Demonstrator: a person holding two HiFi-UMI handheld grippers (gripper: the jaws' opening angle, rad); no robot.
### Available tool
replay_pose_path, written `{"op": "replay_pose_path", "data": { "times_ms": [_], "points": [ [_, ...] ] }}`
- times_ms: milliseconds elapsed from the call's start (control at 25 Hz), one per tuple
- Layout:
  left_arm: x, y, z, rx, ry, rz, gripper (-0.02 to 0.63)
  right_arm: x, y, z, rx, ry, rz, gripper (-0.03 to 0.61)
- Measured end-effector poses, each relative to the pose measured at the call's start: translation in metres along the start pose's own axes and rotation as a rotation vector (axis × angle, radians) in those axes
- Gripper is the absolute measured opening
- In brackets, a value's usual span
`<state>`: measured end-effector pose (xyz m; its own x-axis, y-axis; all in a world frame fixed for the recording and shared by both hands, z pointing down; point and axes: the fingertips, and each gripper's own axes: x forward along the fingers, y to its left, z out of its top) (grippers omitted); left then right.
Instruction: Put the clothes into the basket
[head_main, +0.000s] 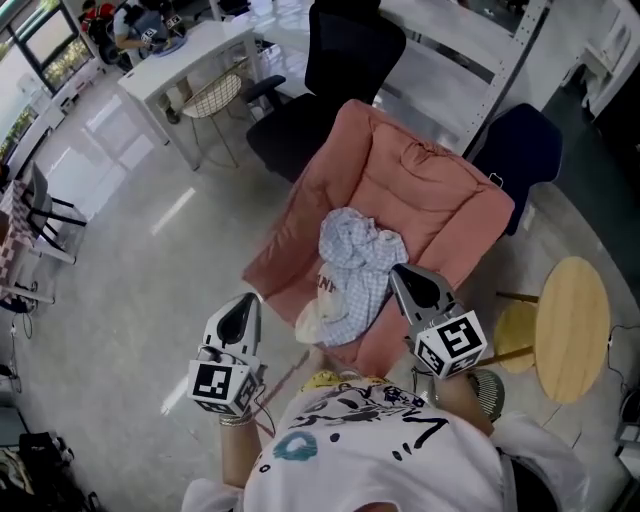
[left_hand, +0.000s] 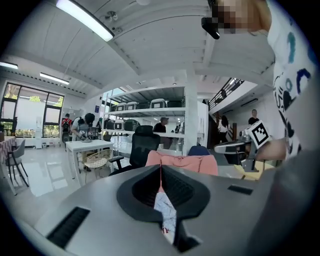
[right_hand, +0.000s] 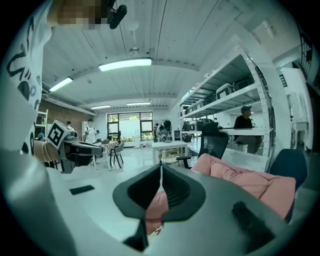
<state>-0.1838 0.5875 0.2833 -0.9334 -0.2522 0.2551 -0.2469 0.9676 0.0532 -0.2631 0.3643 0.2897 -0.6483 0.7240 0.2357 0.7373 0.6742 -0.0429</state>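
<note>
A pile of clothes lies on the seat of a pink padded lounge chair: a pale blue checked garment on top and a white one with red print below it. My left gripper is shut and empty, to the left of the chair's front edge. Just right of the pile, my right gripper is also shut and empty, its tip over the seat. In the left gripper view the shut gripper points at the chair, with the clothes showing beneath it. The right gripper view shows its shut gripper beside the pink cushion.
A black office chair stands behind the lounge chair, and a dark blue chair to its right. A round wooden side table is at the right. A white desk and a wire chair stand at the far left. People work in the background.
</note>
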Motion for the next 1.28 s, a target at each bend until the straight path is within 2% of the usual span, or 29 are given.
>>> {"op": "replay_pose_path", "data": {
  "times_ms": [240,640,840,1280],
  "points": [
    [0.061,0.027,0.015,0.026,0.025,-0.114,0.018,0.022,-0.024,0.011,0.022,0.001,-0.101,0.029],
    [0.157,0.041,0.011,0.072,0.070,-0.285,0.020,0.041,-0.062,-0.016,0.092,0.068,-0.271,0.029],
    [0.202,0.038,-0.018,0.133,0.132,-0.377,0.020,0.059,-0.071,-0.040,0.118,0.110,-0.313,0.029],
    [0.290,0.007,-0.102,0.085,0.189,-0.483,0.019,0.098,-0.110,-0.134,0.216,0.210,-0.411,0.031]
  ]
}}
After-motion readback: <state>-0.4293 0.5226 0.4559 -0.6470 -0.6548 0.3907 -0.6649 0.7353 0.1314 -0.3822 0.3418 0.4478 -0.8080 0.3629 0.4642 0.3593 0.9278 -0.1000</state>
